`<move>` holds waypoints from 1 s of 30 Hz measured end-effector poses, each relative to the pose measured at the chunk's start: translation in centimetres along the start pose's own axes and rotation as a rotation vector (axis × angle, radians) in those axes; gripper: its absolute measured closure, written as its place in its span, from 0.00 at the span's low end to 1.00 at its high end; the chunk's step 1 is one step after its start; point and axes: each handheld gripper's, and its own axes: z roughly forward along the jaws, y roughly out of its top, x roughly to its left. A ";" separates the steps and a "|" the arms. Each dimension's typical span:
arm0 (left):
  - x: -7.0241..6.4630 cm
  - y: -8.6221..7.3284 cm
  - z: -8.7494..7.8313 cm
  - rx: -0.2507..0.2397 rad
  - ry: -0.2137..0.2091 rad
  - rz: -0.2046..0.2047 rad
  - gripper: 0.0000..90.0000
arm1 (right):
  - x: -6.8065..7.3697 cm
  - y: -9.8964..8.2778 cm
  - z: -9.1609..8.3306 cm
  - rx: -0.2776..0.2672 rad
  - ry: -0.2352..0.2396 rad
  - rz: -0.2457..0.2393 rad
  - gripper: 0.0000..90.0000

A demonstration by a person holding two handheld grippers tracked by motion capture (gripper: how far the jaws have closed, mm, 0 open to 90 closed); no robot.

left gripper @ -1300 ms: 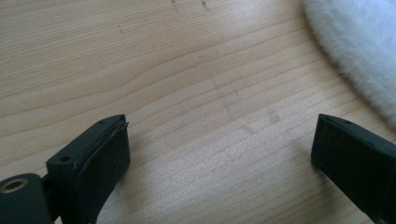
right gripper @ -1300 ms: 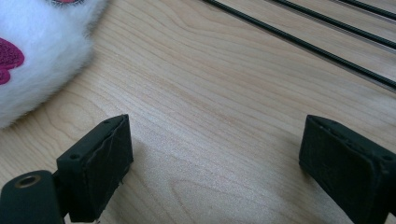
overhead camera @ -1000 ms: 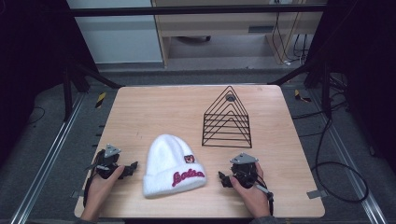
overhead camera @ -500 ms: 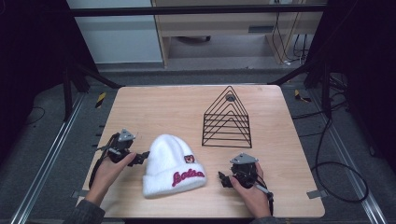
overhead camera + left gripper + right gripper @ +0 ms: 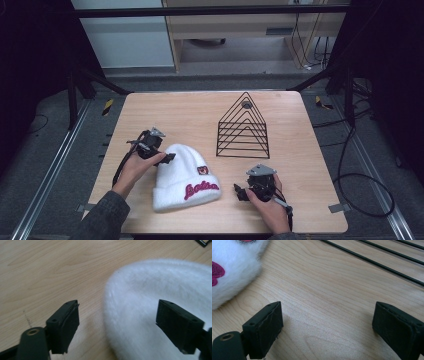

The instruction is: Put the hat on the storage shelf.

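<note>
High view: the left hand-held gripper [image 5: 161,152] has travelled from the near-left edge of the desk [image 5: 195,112] up to the white beanie [image 5: 186,175], and now sits against the rounded crown, on the far-left side of the beanie. A second ago it lay well off to the beanie's left, level with the cuff; half a second ago it was already nearing the crown. The right hand-held gripper [image 5: 244,192] has not shifted; it rests on the desk just to the right of the beanie's cuff, between the beanie and the near edge of the black wire rack [image 5: 242,127].

In the left gripper view the jaws stand wide apart, the left one over bare wood, the right one over the fuzzy white knit, so the crown's edge lies between them but nothing is pinched yet. In the right gripper view that hand-held gripper's jaws are equally spread over bare desk, with the beanie's cuff and its red lettering off to their left and the rack's wires beyond.

The beanie itself lies flat in the same place, to the left and nearer side of the rack, red script facing up. My reading: the reach is done and the grasp of the crown is about to start; closing the left jaws on the knit looks like the next step.
</note>
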 end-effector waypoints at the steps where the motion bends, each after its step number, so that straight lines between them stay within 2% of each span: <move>1: 0.1 0.0 0.3 0.008 0.001 0.000 0.25 | 0.0 0.0 0.0 0.000 0.000 0.000 0.11; 4: 0.2 -0.2 1.0 0.041 -0.005 -0.007 0.31 | 0.0 0.0 0.0 0.000 0.000 0.000 0.11; 11: 0.0 -0.2 1.5 0.061 -0.045 -0.016 0.44 | 0.0 0.0 0.0 0.000 0.001 0.000 0.11; 15: -0.4 -0.1 1.6 0.076 -0.046 0.002 0.52 | 0.0 0.0 0.0 0.000 0.000 0.000 0.11; 24: -0.6 -0.2 1.6 0.074 -0.088 -0.016 0.70 | 0.0 0.0 0.0 0.000 0.001 0.000 0.11; 28: -1.0 -0.1 1.5 0.068 -0.080 0.007 0.81 | 0.0 0.0 0.0 0.000 0.000 0.000 0.11; 30: -1.2 -0.1 1.5 0.068 -0.076 0.017 0.83 | 0.0 0.0 0.0 0.000 0.000 0.000 0.11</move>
